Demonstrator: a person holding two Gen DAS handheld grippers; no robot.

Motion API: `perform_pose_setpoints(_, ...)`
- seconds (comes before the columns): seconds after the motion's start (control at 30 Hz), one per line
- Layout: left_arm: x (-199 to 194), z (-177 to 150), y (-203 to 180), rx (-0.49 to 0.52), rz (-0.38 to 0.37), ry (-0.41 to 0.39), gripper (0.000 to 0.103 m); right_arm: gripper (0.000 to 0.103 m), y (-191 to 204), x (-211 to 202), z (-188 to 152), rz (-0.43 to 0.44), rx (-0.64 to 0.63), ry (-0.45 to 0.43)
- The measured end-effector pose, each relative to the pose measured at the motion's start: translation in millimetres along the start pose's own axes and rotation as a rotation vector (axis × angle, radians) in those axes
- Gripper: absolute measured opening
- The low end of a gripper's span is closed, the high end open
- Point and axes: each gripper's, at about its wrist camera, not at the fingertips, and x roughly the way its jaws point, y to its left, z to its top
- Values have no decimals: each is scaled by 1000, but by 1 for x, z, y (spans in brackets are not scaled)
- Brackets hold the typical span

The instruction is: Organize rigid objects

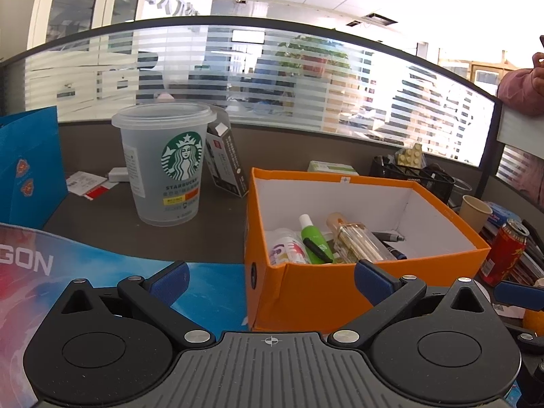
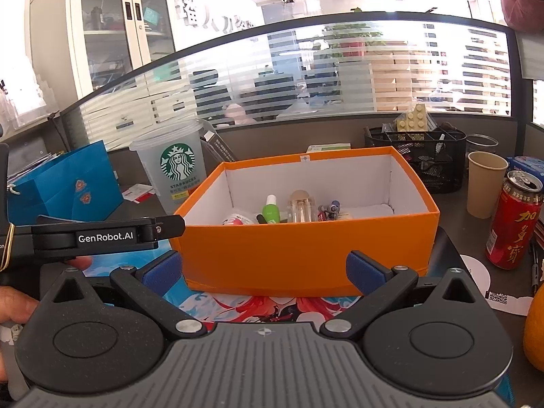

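On the far left of the desk (image 1: 112,231) stands a blue paper bag (image 1: 30,166), and beside it a frosted Starbucks cup (image 1: 166,163) sits upright with a dark carton (image 1: 226,161) leaning just behind it. The left hand-held gripper (image 1: 270,280) hovers low over a printed mat (image 1: 207,292), its blue-padded fingers (image 1: 170,280) spread wide and holding nothing. The orange box (image 1: 306,292) lies right ahead of it and slightly to the right, the near wall close in front of the right fingertip.

Inside the box, gathered toward the near left corner, lie a white bottle with coloured print (image 1: 289,250), a green bottle (image 1: 314,238) with a black pen (image 1: 318,250) across it, and a clear bottle with a tan cap (image 1: 357,241); further pens (image 1: 391,238) are partly hidden behind it. In the right wrist view the near wall cuts off the lower parts of these items, and the small things at the middle of the box are too jumbled to name.

The right hand-held gripper (image 2: 263,272) faces the box (image 2: 299,255) squarely, level with its near wall, fingers likewise spread and empty. The left unit's side arm crosses that view at the left, with the person's fingers (image 2: 80,261) under it.

To the right stand a black mesh organiser (image 2: 418,156), a paper cup (image 2: 486,183) and a red can (image 2: 515,221); an orange fruit (image 2: 533,329) is cut off at the edge.
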Motion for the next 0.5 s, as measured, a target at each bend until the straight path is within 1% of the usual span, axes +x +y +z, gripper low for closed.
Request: perform_pose_setpoints(0.5,-2,-1,-5,29,17,17,103,103,-1,4,-1,-12,2,7)
